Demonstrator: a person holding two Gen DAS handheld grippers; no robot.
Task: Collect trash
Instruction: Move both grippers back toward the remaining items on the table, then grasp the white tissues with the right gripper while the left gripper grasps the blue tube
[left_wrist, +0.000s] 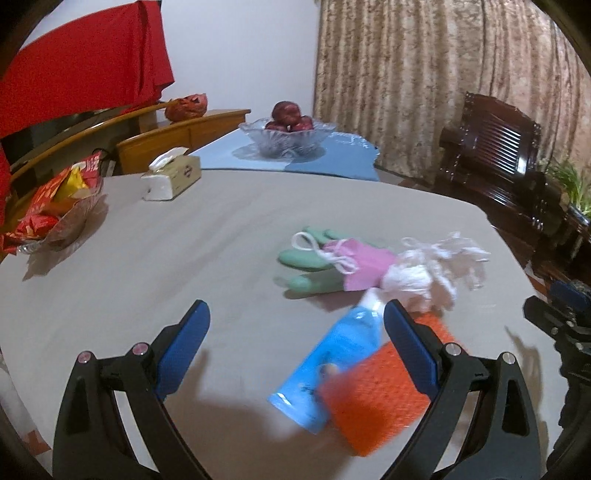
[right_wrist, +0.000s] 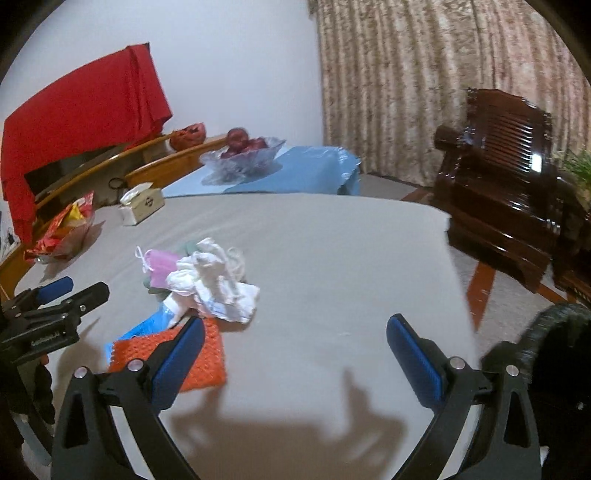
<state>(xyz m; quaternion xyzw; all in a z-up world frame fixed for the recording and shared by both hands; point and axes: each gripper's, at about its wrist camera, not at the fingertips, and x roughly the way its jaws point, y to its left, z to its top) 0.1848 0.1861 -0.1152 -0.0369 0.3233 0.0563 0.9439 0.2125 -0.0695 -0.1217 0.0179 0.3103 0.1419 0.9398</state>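
A heap of trash lies on the grey table (left_wrist: 192, 236): an orange mesh pad (left_wrist: 384, 398), a blue tube (left_wrist: 332, 354), crumpled white tissue (left_wrist: 417, 280), a pink mask (left_wrist: 362, 266) and a green glove (left_wrist: 314, 254). My left gripper (left_wrist: 297, 341) is open above the table, its right finger over the orange pad and tube. In the right wrist view the orange pad (right_wrist: 207, 354), blue tube (right_wrist: 147, 325), tissue (right_wrist: 214, 284) and mask (right_wrist: 162, 266) lie left of centre. My right gripper (right_wrist: 295, 347) is open and empty, its left finger over the pad's edge.
A tissue box (left_wrist: 171, 177), a glass dish of red snack packets (left_wrist: 51, 210) and a glass bowl of apples (left_wrist: 288, 133) on a blue cloth stand at the back. A dark wooden chair (right_wrist: 509, 177) stands right of the table. A black bin rim (right_wrist: 554, 332) is at the lower right.
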